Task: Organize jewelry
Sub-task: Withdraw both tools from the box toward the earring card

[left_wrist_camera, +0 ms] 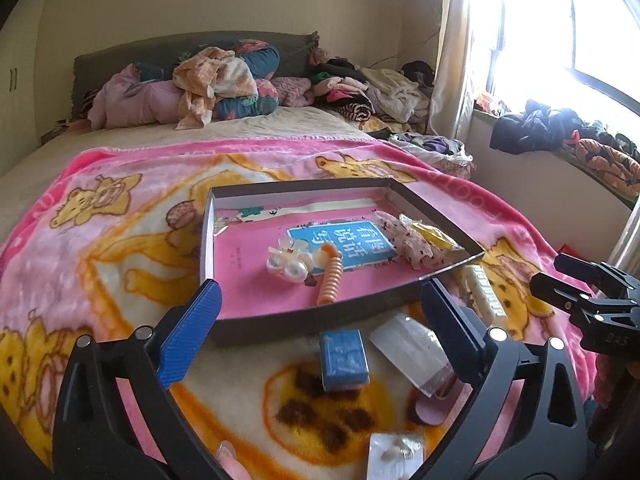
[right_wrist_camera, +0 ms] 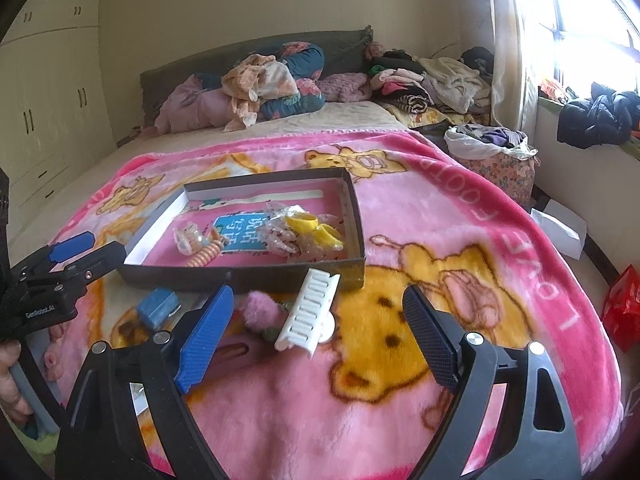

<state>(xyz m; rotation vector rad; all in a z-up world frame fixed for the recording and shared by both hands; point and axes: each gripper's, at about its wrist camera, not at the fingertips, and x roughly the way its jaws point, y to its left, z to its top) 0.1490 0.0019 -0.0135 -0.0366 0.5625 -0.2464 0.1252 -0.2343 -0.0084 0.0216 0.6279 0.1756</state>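
Note:
A shallow dark box (left_wrist_camera: pixel 312 316) (right_wrist_camera: pixel 244 278) lies on a pink blanket. Inside it are a pearl clip (left_wrist_camera: pixel 290 266), an orange spiral hair tie (left_wrist_camera: pixel 331 282) (right_wrist_camera: pixel 206 256), a lacy piece (left_wrist_camera: pixel 408 240) and a yellow bangle in plastic (right_wrist_camera: pixel 310 226). In front of the box lie a blue block (left_wrist_camera: pixel 344 354) (right_wrist_camera: pixel 158 306), a white comb clip (right_wrist_camera: pixel 306 312) (left_wrist_camera: pixel 486 294), a clear packet (left_wrist_camera: pixel 412 348) and a pink fluffy piece (right_wrist_camera: pixel 262 310). My left gripper (left_wrist_camera: pixel 320 332) is open above the blue block. My right gripper (right_wrist_camera: pixel 316 334) is open around the white comb clip, not touching it.
Piles of clothes and pillows (left_wrist_camera: pixel 192 84) lie at the head of the bed. A bag of clothes (right_wrist_camera: pixel 492 156) stands by the bed's right side under the window. A red bag (right_wrist_camera: pixel 624 308) is on the floor. A small blister card (left_wrist_camera: pixel 394 456) lies near me.

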